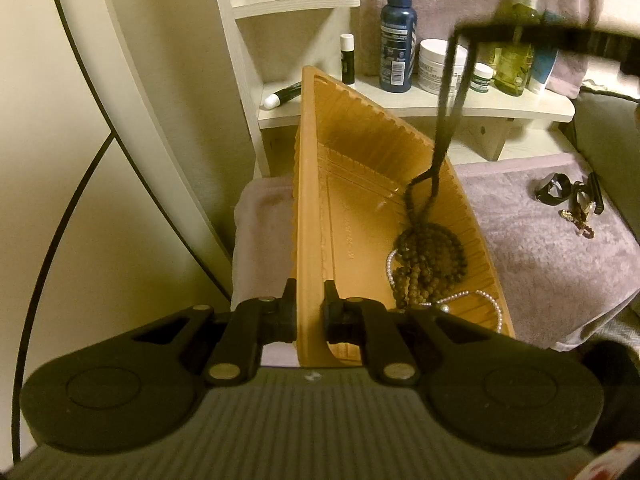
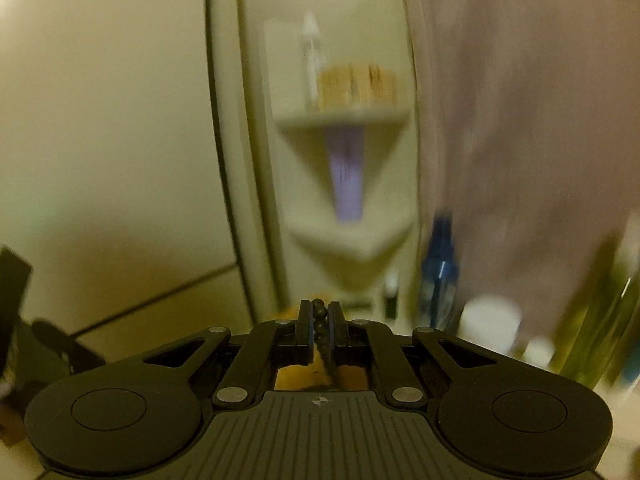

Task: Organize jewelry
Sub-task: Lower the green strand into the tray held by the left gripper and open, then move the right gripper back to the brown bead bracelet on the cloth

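Tray clamped by left tool; bead strand pinched in right tool.

The left tool (image 1: 310, 312) is closed on the near wall of the orange tray (image 1: 308, 184), which is tilted on a mauve towel (image 1: 540, 256). The right tool (image 2: 319, 322) is closed on a dark bead strand (image 2: 320, 320), which hangs down into the tray, where its remainder is coiled beside a pearl strand (image 1: 486, 300). Further jewelry (image 1: 568, 198) is seen on the towel, apart from the tray.

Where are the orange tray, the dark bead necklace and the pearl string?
orange tray (image 1: 360, 152), left wrist view, on its ribbed inner wall.
dark bead necklace (image 1: 430, 254), left wrist view, on the coiled heap in the tray.
pearl string (image 1: 486, 294), left wrist view, on the loop near the tray's lower edge.
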A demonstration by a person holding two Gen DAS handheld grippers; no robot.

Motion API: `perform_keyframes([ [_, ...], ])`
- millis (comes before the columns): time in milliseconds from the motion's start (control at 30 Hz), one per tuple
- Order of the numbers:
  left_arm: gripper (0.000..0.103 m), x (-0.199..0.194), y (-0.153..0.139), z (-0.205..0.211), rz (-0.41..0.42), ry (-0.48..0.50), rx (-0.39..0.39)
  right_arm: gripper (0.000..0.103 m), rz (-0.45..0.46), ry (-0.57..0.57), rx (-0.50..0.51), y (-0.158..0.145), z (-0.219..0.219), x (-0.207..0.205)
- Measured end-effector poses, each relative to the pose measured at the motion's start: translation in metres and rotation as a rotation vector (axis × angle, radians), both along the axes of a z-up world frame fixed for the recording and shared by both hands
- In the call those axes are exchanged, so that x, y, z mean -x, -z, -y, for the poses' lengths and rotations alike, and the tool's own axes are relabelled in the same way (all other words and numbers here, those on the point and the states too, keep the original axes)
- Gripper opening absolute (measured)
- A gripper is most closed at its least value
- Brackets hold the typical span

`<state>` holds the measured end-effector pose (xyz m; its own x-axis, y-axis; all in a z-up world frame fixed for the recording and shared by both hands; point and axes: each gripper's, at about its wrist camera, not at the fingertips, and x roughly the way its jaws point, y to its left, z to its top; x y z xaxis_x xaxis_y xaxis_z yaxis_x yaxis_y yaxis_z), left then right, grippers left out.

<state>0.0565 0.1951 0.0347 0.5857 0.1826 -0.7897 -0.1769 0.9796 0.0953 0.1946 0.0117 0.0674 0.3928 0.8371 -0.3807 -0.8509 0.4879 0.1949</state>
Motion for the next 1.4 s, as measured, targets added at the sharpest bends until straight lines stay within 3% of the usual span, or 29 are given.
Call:
perform_keyframes([
  [233, 0.010, 0.000, 0.001, 0.000, 0.000, 0.001, 0.000, 0.007, -0.179, -0.093, 0.072, 0.059, -0.015, 0.011],
  [600, 0.010, 0.000, 0.001, 0.000, -0.001, 0.001, 0.003, 0.007, -0.233, -0.127, 0.143, 0.091, -0.025, 0.024],
  [633, 0.010, 0.000, 0.001, 0.000, -0.001, 0.000, 0.004, 0.011, -0.228, -0.117, 0.152, 0.091, -0.024, 0.025],
  [733, 0.010, 0.001, 0.002, 0.000, -0.001, -0.002, 0.006, 0.049, -0.201, -0.080, 0.149, 0.091, -0.017, 0.027],
  [767, 0.010, 0.001, 0.002, 0.000, -0.001, -0.002, 0.005, 0.051, -0.187, -0.066, 0.143, 0.090, -0.013, 0.028],
  [933, 0.010, 0.001, 0.002, 0.000, -0.001, -0.006, 0.007, 0.051, -0.137, 0.030, 0.177, 0.088, 0.010, 0.031],
  [1400, 0.010, 0.001, 0.001, 0.001, -0.001, -0.006, 0.003, 0.051, -0.210, 0.344, 0.204, 0.112, 0.110, 0.029],
])
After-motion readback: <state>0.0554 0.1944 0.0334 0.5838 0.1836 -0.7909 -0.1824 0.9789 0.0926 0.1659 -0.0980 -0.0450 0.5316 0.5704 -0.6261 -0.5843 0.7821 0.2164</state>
